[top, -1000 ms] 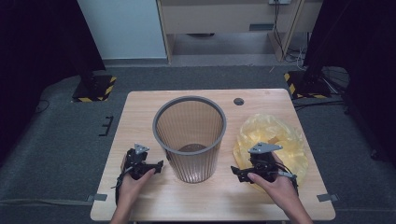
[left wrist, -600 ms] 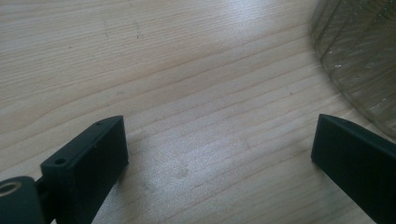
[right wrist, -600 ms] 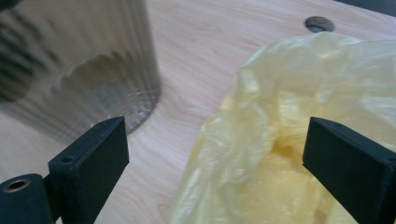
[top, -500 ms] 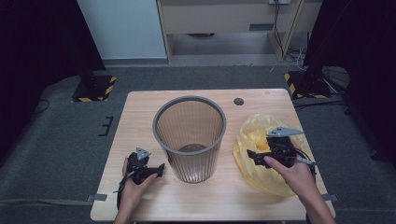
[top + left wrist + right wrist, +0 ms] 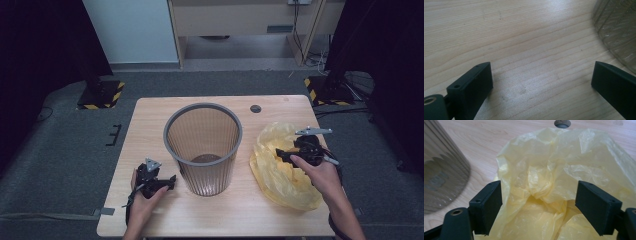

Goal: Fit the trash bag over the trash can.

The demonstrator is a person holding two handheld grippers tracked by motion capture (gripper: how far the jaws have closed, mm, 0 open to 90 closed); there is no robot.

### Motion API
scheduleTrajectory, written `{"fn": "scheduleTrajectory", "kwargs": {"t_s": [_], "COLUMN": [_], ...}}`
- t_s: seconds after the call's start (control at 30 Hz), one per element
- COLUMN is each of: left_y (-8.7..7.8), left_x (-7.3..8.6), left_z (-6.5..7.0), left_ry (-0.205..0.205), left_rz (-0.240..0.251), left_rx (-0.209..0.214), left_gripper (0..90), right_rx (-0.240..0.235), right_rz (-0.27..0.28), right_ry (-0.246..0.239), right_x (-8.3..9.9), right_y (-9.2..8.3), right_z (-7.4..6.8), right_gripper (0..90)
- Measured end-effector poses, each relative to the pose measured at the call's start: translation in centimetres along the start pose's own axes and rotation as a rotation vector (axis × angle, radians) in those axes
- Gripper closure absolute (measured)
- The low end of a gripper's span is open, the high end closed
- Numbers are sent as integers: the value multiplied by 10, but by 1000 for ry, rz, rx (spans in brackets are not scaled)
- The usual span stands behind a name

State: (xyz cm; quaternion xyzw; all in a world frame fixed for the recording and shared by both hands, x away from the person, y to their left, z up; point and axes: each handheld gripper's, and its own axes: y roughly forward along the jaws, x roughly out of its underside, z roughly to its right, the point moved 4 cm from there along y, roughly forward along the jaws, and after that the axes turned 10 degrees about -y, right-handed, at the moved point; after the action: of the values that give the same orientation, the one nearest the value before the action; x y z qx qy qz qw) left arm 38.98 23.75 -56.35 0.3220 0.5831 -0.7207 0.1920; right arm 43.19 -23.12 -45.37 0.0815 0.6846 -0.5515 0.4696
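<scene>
We are at the pick-up step: the yellow bag (image 5: 282, 172) lies crumpled on the right part of the table (image 5: 150, 117), just beside the bin (image 5: 204, 147), and it looks meant to line that bin. Our right gripper (image 5: 281, 154) hovers over the bag's middle, pointing toward the bin. In the right gripper view its jaws have just been closing, yet they stand apart, with folds of the bag (image 5: 554, 180) rising between them and neither pad pressing on the film; nothing is gripped. Our left gripper (image 5: 170, 181) rests low on the table at the bin's near left, its jaws wide over bare wood (image 5: 529, 50), with the bin's wall (image 5: 619, 32) at the far right of its view.

Next, we judge, the right gripper must sink a little and pinch a raised fold, better near the bag's mouth than in the middle (where the mouth lies we cannot tell from this crumple). The film is thin and slack, so a shallow bite may slip off or take several layers at once.

For room: the bag reaches close to the table's right edge and its near end lies toward the front edge, so a careless drag could send it off the table. The bin stands upright mid-table with its rim open above; a small dark disc (image 5: 255, 108) sits behind it. The left half of the table is free for the left gripper to steady the bin.
</scene>
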Motion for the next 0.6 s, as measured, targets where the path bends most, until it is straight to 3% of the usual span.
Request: {"fn": "scheduleTrajectory", "kwargs": {"t_s": [0.6], "left_y": [0], "left_x": [0], "left_z": [0], "left_ry": [-2], "left_rz": [1], "left_rx": [-2], "left_gripper": [31], "right_rx": [35], "right_rz": [-79], "right_ry": [7], "right_x": [25], "right_y": [29], "right_z": [14], "right_gripper": [294]}}
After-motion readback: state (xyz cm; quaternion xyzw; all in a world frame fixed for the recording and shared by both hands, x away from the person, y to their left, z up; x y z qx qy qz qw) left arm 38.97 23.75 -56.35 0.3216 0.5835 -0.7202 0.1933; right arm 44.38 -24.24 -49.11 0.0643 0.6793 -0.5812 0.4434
